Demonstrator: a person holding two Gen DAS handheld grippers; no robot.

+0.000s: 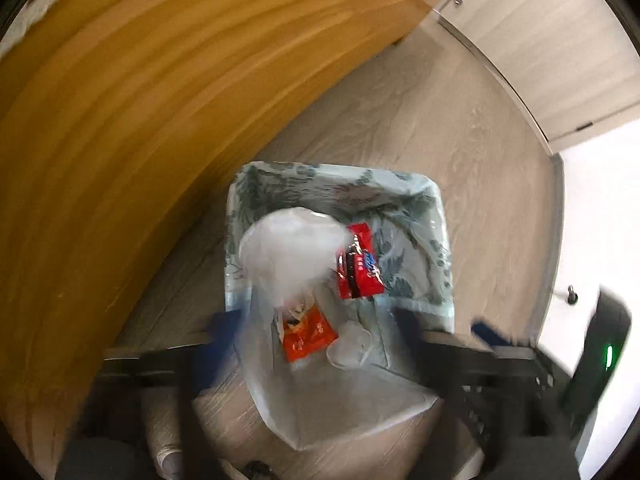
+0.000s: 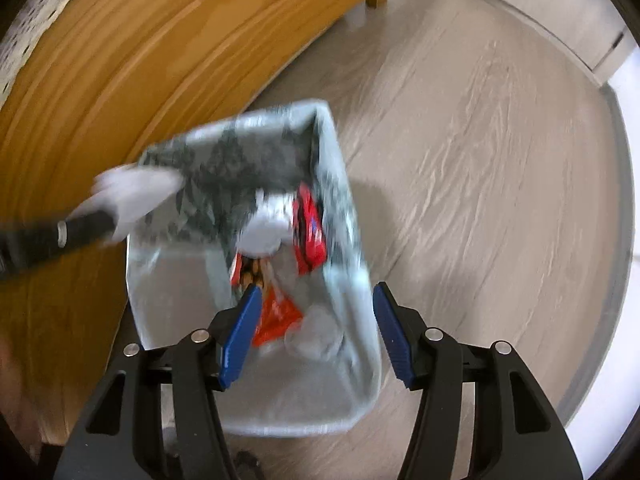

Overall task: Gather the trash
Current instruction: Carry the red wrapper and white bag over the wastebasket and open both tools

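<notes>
White, crumpled tissue [image 1: 292, 256] hung loose over the lined bin [image 1: 438, 216], above the red wrapper [image 1: 360, 264] and orange packet [image 1: 306, 334] already inside. You had both tools over it: the left gripper [image 1: 316, 336] spread wide and holding nothing, the right gripper [image 2: 314, 338] partly open, also bare. Light paper could have drifted left past the thin, slack plastic liner onto the pale wood floor [image 1: 400, 112] beside the glossy yellow board [image 1: 140, 100].
</notes>
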